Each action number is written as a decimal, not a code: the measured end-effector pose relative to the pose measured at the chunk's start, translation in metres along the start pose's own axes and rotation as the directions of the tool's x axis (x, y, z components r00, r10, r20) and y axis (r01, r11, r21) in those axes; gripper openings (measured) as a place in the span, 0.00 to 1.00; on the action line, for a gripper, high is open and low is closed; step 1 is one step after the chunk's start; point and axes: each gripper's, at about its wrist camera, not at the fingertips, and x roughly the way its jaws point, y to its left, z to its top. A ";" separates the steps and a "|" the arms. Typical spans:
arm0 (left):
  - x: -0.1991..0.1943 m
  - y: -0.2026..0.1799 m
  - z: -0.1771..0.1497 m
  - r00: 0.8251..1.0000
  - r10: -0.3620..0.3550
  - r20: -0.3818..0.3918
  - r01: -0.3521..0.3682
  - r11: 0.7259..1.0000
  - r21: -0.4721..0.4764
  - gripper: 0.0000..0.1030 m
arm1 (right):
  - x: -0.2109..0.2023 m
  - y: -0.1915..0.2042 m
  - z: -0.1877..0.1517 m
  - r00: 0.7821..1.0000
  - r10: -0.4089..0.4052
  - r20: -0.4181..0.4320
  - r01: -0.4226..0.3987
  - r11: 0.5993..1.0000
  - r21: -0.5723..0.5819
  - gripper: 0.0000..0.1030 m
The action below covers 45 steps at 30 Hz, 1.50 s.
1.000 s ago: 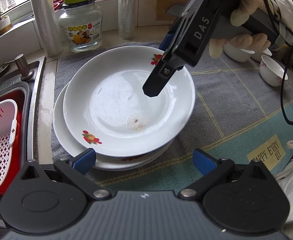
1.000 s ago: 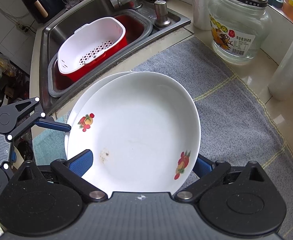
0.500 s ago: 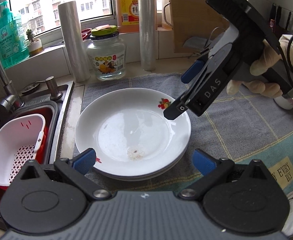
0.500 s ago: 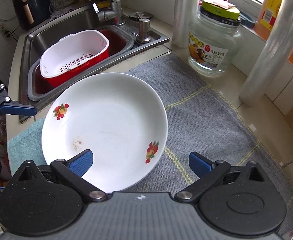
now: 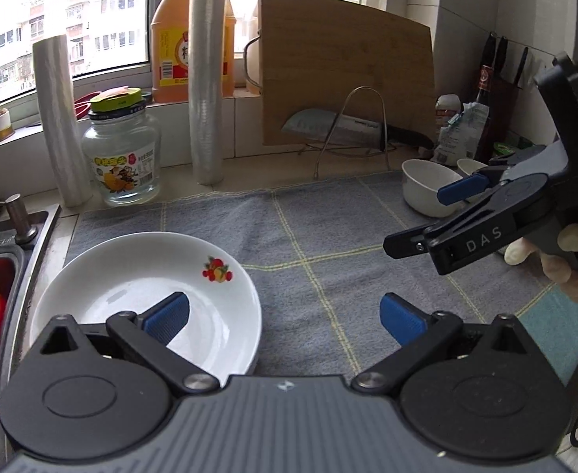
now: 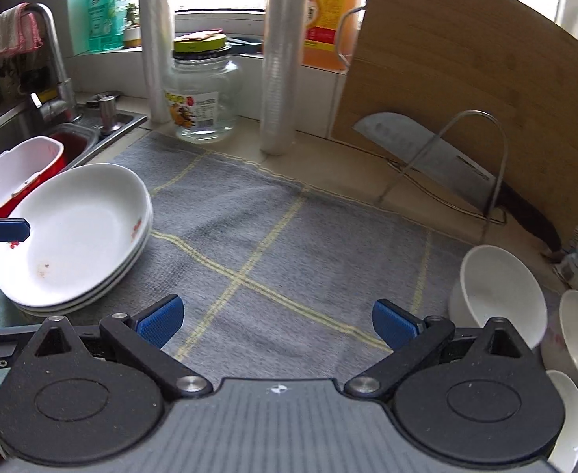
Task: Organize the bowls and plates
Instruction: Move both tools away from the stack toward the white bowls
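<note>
step: plates look stacked, bowls seem next | mat: big grey cloth | plates: white pile by the sink, fruit pictures, small brown spot | bowls: white, apart at the mat's right | right gripper: spread wide, empty, should reach one bowl | left gripper: spread wide, empty

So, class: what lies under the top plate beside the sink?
Under the top plate, the rims of more white plates show, stacked on the grey cloth. Their faces are covered, so any pattern or dirt there is hidden.
</note>
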 end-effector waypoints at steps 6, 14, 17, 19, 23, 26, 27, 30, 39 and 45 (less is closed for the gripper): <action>0.029 -0.041 0.012 0.998 -0.066 -0.010 0.066 0.997 0.040 0.99 | -0.027 -0.047 -0.037 0.990 -0.137 0.025 0.134 0.986 0.099 1.00; 0.058 -0.104 0.023 0.995 -0.092 -0.043 0.094 0.995 0.034 0.99 | -0.060 -0.118 -0.077 0.980 -0.196 0.044 0.187 0.970 0.156 1.00; 0.066 -0.130 0.029 0.995 -0.091 -0.050 0.092 0.995 0.038 0.99 | -0.073 -0.145 -0.092 0.980 -0.188 0.062 0.177 0.973 0.148 1.00; 0.070 -0.149 0.032 0.995 -0.091 -0.048 0.093 0.995 0.043 0.99 | -0.078 -0.160 -0.101 0.982 -0.176 0.062 0.166 0.976 0.141 1.00; 0.078 -0.178 0.038 0.993 -0.093 -0.072 0.096 0.994 0.044 0.99 | -0.084 -0.188 -0.122 0.990 -0.132 0.058 0.124 0.985 0.120 1.00; 0.083 -0.198 0.040 0.992 -0.088 -0.092 0.093 0.995 0.047 0.99 | -0.079 -0.204 -0.137 0.995 -0.096 0.040 0.091 0.990 0.109 1.00; 0.083 -0.205 0.040 0.993 -0.078 -0.092 0.084 0.995 0.054 0.99 | -0.076 -0.208 -0.141 0.996 -0.082 0.029 0.078 0.991 0.105 1.00; 0.082 -0.220 0.044 0.994 -0.055 -0.092 0.060 0.996 0.061 0.99 | -0.062 -0.219 -0.154 0.999 -0.043 0.004 0.043 0.995 0.090 1.00; 0.087 -0.240 0.053 0.993 -0.035 -0.112 0.040 0.998 0.050 0.99 | -0.040 -0.228 -0.163 0.998 0.055 -0.004 -0.055 0.997 0.059 1.00; 0.100 -0.245 0.058 0.990 -0.061 -0.131 0.068 0.996 0.057 0.99 | -0.033 -0.224 -0.161 0.998 0.067 0.016 -0.067 0.998 0.003 1.00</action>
